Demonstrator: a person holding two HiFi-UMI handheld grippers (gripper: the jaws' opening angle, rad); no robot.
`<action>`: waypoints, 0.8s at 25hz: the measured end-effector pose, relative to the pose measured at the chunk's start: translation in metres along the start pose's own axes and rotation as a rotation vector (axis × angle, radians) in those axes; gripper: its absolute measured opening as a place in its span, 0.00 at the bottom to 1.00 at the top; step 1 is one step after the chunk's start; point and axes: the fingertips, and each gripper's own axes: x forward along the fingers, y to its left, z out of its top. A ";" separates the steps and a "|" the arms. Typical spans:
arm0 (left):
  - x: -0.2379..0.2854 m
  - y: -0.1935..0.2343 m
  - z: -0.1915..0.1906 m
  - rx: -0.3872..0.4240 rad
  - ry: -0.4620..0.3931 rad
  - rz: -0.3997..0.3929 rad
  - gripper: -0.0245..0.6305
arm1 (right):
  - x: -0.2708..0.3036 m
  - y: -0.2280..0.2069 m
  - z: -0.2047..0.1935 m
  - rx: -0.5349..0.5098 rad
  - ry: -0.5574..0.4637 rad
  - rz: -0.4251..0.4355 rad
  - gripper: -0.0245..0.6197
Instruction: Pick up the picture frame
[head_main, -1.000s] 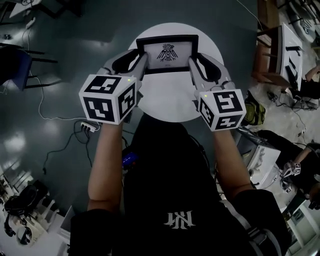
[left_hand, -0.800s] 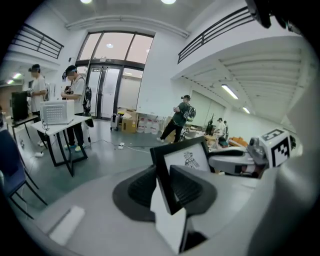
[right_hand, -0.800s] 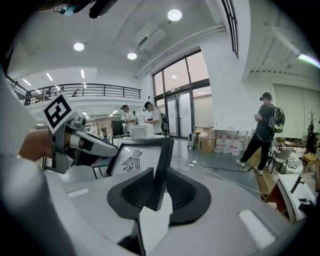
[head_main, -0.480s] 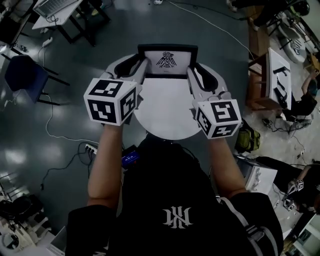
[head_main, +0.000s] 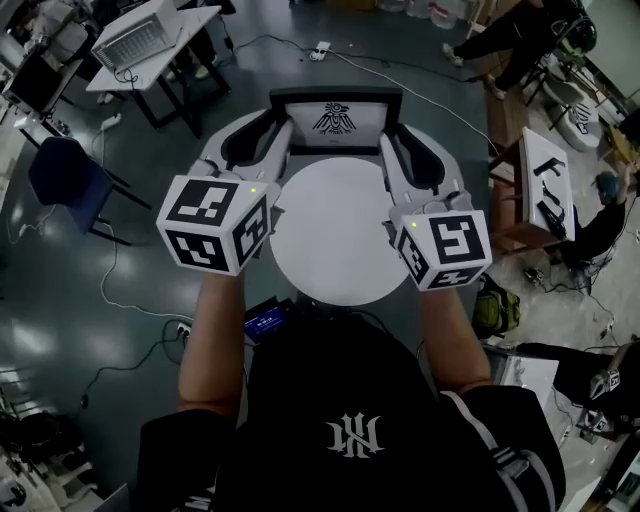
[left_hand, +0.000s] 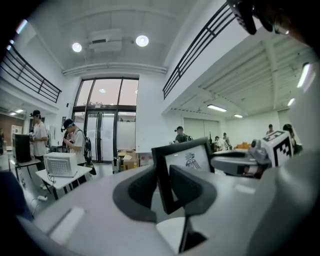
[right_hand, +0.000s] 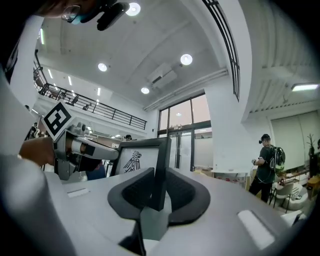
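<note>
Picture frame (head_main: 337, 118): upright above table (head_main: 330, 245) (bird print showing)
Left gripper (head_main: 283, 130): jaws clamp its left edge
Right gripper (head_main: 386, 140): jaws closing, pressing its right edge

The picture frame (head_main: 336, 118), black border round a white sheet with a dark bird-like print, is held at both sides: left gripper (head_main: 272, 130) closed on its left edge, right gripper (head_main: 398, 132) closed on its right edge. It shows over the far rim of the round white table (head_main: 330, 250). A blue chair (head_main: 62, 172) stands on the dark floor at left, a small side table (head_main: 545, 180) at right.
</note>
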 end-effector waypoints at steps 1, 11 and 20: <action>-0.004 -0.001 0.007 0.008 -0.016 0.000 0.16 | -0.003 0.001 0.010 -0.009 -0.018 -0.004 0.15; -0.044 -0.003 0.074 0.075 -0.170 -0.020 0.16 | -0.028 0.018 0.085 -0.065 -0.148 -0.059 0.15; -0.080 -0.007 0.100 0.113 -0.262 -0.095 0.16 | -0.056 0.043 0.120 -0.098 -0.202 -0.145 0.15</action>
